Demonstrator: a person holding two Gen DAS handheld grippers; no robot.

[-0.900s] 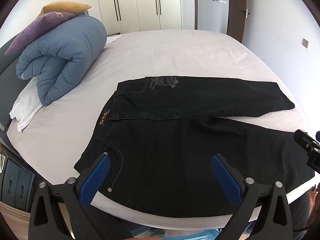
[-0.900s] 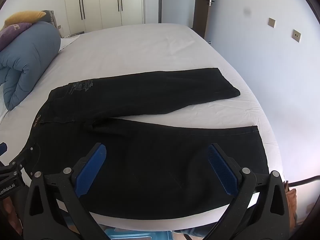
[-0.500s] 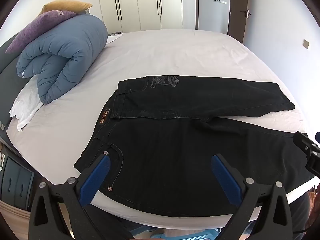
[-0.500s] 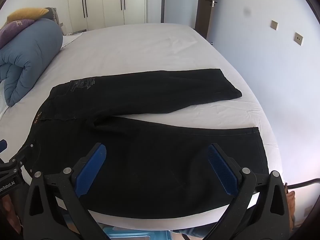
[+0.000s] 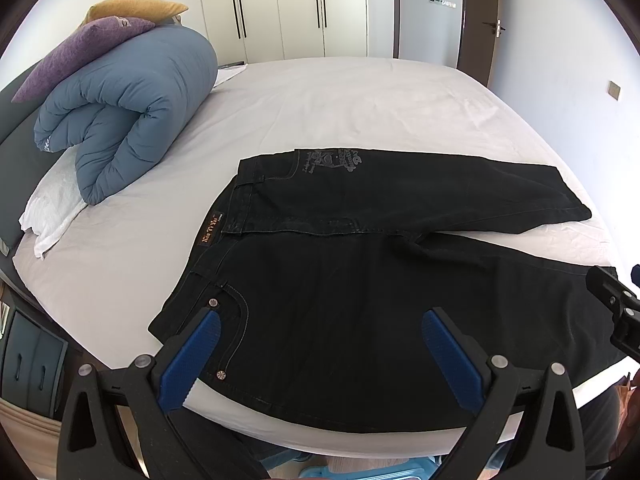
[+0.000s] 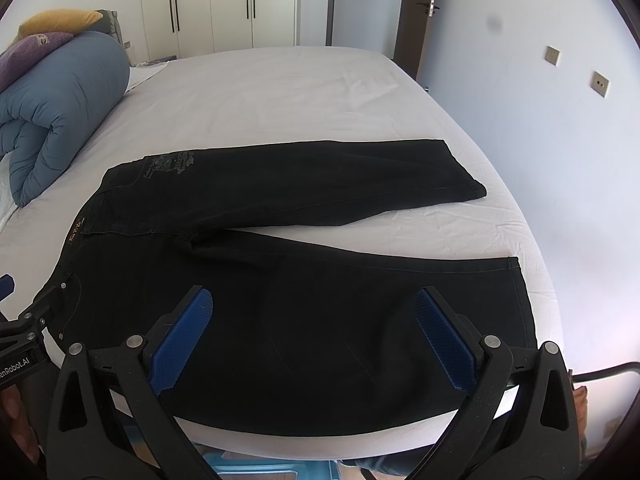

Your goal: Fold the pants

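Note:
Black pants (image 5: 360, 280) lie flat and spread on the white bed (image 5: 340, 112), waistband to the left, two legs running right in a V. They also show in the right wrist view (image 6: 300, 280). My left gripper (image 5: 320, 324) is open and empty, hovering over the near waist and pocket area. My right gripper (image 6: 314, 300) is open and empty over the near leg, whose hem (image 6: 520, 300) lies at the right. The far leg's hem (image 6: 468, 176) lies further back.
A rolled blue duvet (image 5: 128, 108) with purple and yellow pillows (image 5: 88, 44) sits at the bed's left. The near bed edge (image 5: 320, 440) lies just below the pants. Wardrobes (image 5: 300, 4) and a door stand behind. The right gripper's tip shows at the right edge (image 5: 616, 308).
Both grippers have edged slightly forward and lower over the pants. The pants have not moved. Both stay open.

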